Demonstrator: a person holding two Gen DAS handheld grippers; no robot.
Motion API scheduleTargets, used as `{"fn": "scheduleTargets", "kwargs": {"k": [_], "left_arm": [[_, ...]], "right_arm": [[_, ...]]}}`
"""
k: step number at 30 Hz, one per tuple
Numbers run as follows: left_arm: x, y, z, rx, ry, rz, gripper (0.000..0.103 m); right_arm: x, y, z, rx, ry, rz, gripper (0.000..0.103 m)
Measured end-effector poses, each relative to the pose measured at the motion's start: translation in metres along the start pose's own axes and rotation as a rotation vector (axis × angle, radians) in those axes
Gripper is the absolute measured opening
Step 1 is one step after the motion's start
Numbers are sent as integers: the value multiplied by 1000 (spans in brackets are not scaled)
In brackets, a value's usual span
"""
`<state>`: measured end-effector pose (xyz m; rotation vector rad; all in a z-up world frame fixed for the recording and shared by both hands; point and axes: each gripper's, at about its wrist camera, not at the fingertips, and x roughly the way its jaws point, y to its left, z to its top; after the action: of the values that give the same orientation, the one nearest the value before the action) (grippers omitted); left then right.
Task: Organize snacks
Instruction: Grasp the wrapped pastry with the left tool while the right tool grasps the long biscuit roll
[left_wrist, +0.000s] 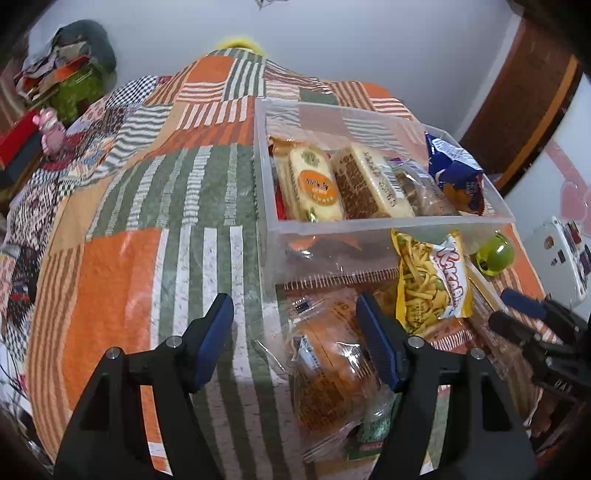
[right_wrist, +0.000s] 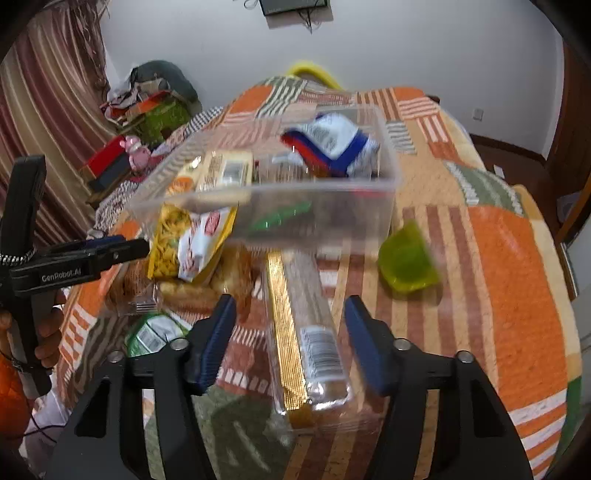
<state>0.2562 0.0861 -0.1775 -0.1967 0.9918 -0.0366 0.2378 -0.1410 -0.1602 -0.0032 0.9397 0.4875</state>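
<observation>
Snacks are lying on a patchwork bed cover, most of them just in front of a clear plastic bin that is already holding two cream cake packs, a brown bun pack and a blue chip bag. The left gripper is hanging with its fingers apart and gripping nothing, its right finger over a wrapped bread bun. A yellow noodle-snack bag is leaning against the bin's near wall. The right gripper is holding its fingers open on either side of a long clear cookie pack with a gold tray, not pressing it. A green cup is sitting near the bin's right corner.
</observation>
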Motion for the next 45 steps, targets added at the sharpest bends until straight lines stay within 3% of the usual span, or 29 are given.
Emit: {"fn": "scheduleTargets", "kwargs": {"k": [4,12,19,26,31,37,41,45], "left_arm": [[-1,6,-6,-50,-12,-20,71],[-13,15,-19,-11,-4,-9,73],[-26,20,-20,-80,18,-61,72],[-24,-3,-19,-26,3,-35,73],[-18,2,-22,-93,8,-53,73],[-33,-7,-22,-55,-20,-69,72],[-18,-15,-25,-1,20,-33,73],[-5,-13,-28,-34,41,-65,73]], "right_arm": [[10,0,-3,3,31,-4,49],[17,1,-8,15,75,48,36],[10,6,-16,0,90,72,38],[17,6,-13,14,98,84,38],[23,6,-14,17,83,89,37],[21,14,-17,-17,54,34,35],[20,15,-18,-2,41,28,34],[17,14,-20,9,36,37,34]]}}
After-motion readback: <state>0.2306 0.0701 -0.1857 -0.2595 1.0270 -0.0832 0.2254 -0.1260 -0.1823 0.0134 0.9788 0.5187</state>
